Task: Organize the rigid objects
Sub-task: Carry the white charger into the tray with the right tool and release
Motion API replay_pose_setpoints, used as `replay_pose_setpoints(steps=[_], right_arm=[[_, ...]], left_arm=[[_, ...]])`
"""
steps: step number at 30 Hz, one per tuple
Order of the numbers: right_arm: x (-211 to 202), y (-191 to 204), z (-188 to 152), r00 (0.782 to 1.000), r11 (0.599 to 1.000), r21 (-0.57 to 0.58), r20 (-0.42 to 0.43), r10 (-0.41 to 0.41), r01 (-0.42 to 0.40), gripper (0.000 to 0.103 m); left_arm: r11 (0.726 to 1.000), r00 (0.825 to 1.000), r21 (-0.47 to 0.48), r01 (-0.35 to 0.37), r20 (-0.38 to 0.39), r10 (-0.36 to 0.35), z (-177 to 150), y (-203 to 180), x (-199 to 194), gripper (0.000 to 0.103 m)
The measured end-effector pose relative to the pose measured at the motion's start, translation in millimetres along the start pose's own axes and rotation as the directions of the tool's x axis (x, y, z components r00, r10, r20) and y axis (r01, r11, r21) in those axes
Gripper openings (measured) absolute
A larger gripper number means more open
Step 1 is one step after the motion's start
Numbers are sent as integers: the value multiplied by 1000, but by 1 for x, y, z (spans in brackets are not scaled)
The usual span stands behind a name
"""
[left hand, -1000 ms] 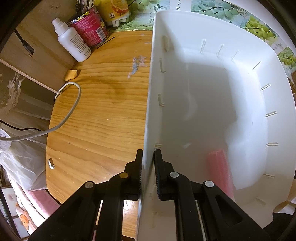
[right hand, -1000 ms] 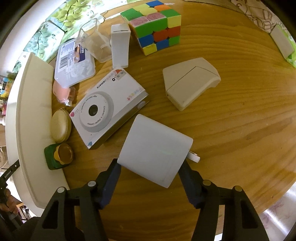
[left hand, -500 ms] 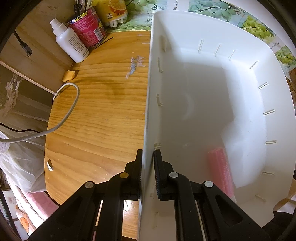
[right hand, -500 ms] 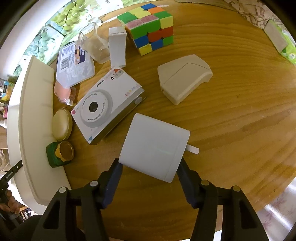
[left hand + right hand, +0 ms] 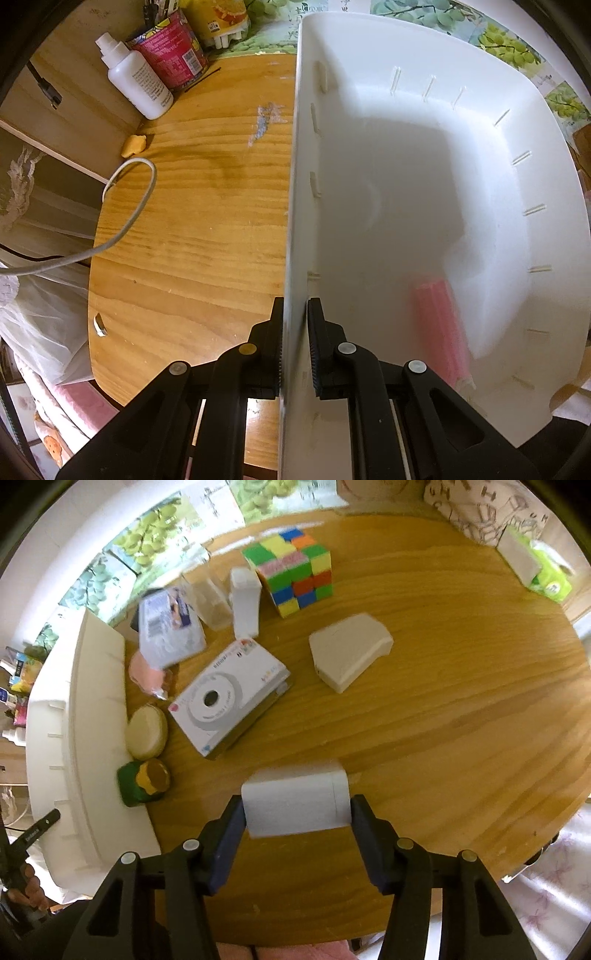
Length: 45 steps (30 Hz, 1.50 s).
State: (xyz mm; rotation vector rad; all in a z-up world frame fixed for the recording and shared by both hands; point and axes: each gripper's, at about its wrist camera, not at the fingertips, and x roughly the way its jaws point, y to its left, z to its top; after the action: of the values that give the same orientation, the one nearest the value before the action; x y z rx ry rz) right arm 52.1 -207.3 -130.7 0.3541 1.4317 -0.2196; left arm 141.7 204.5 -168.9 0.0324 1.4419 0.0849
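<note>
My left gripper (image 5: 295, 306) points down and is shut on the left wall of a white plastic bin (image 5: 406, 184). A pink ribbed object (image 5: 439, 325) lies inside the bin. In the right wrist view my right gripper (image 5: 297, 814) holds a white rectangular box (image 5: 295, 805) above the wooden table (image 5: 443, 738). Its jaws are closing, and both pads press on the box's ends. The same bin (image 5: 85, 701) stands at the table's left edge.
On the table lie a colour cube (image 5: 295, 572), a camera box (image 5: 229, 698), a beige wedge case (image 5: 349, 651), a round cream case (image 5: 146, 733), a green jar (image 5: 144, 781) and several small packs. Left of the bin are a white bottle (image 5: 136, 88), a red can (image 5: 170, 55) and a cable (image 5: 129, 214).
My right gripper has risen with the white box, which now sits square between the pads, and the table objects look smaller. The left gripper and bin have not moved.
</note>
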Motion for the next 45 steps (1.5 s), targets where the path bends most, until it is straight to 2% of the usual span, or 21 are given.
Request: replay_pose_setpoints(steps=[10,24,30,34,38,45], right_arm=[[-43,33,-3,995,998,-64,91,27,-21,56],[-83,118,-5,977,959,-280,188,104,-48,56],[-85,152,-12,975,926,-374,178,130,-55,56],[-82,173,-20,976,899,-433,156,149,-68,56],[-76,195,-31,979,863,-497,121,165,-84,56],[-65,226,-46,982,801,-588,62,181,-110,56]], left_arm=[[999,999,28,42,-14,-41,-6,4,2,12],[994,995,50,97,1,-97,-11,20,-6,12],[991,994,72,111,-4,-111,-23,11,-10,12],[991,995,86,102,-10,-101,-35,9,-10,7],[990,992,75,123,-15,-122,-43,13,-10,5],[990,993,75,120,-15,-119,-58,17,-15,4]])
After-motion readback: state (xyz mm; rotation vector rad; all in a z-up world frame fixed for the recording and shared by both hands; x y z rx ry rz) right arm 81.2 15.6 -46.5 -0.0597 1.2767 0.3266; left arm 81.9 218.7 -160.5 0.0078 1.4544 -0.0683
